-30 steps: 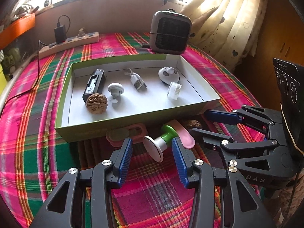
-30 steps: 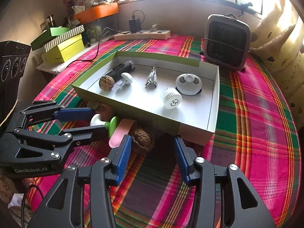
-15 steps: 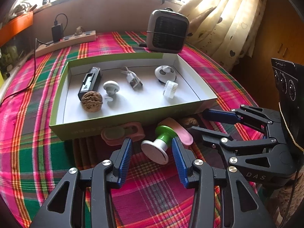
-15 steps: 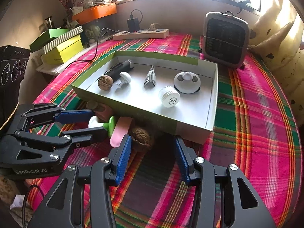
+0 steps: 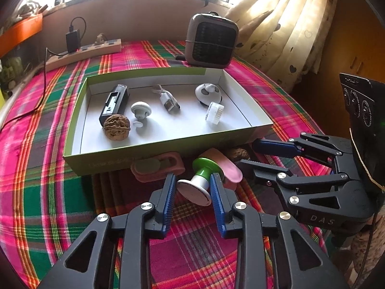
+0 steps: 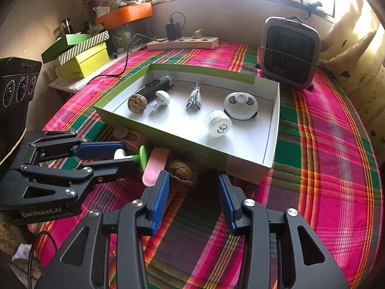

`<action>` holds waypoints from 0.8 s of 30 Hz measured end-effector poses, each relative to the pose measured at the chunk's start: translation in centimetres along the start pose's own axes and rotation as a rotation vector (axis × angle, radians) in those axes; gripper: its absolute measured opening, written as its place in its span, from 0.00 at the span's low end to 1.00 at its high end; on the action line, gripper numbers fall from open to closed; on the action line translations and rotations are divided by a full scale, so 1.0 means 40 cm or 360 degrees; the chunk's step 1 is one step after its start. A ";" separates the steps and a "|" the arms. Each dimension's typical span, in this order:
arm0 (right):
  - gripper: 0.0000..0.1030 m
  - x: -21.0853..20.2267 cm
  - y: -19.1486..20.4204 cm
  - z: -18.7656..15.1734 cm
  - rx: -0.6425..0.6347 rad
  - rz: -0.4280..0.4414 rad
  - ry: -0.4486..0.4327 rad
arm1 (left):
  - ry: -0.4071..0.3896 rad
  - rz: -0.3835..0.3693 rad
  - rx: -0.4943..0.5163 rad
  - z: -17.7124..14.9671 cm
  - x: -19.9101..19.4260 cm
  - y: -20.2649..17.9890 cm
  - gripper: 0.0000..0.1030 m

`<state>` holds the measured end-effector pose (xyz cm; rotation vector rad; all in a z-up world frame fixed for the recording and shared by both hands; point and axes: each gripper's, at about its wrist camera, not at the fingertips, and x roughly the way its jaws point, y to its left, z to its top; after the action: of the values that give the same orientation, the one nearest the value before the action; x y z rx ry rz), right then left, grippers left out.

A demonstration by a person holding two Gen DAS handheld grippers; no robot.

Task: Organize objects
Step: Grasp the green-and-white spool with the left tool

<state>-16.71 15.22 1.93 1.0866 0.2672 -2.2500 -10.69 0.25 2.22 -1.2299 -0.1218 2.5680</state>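
Left gripper (image 5: 191,184), jaws narrowed around the green-and-white knob (image 5: 201,180) on the tablecloth by the box's (image 5: 154,149) front wall, needs full closure, then lifting in; right gripper (image 6: 192,192) gapes near the walnut (image 6: 181,174)

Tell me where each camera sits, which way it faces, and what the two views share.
Left wrist: rides on the left gripper, looking along its fingers at the green-and-white suction knob between them and the box behind; the right gripper enters from the right.
Right wrist: rides on the right gripper, facing the loose walnut and the box's near corner; the left gripper enters from the left.
Shared: box, knob, pink piece, heater, power strip, plaid cloth.
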 end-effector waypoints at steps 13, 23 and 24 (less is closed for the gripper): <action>0.41 0.016 0.024 -0.001 -0.0030 0.0044 0.0024 | -0.0034 0.0036 -0.0072 -0.034 -0.043 0.040 0.25; 0.41 0.033 0.014 0.003 0.0013 -0.0013 0.0045 | -0.0012 0.0023 -0.0092 -0.035 -0.034 0.049 0.25; 0.41 0.035 0.014 0.002 0.0014 -0.0015 0.0050 | -0.0006 0.0018 -0.0095 -0.035 -0.032 0.049 0.25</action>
<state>-17.07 14.15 0.95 1.1279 0.2763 -2.2461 -9.29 -2.07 1.90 -1.2506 -0.1939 2.5940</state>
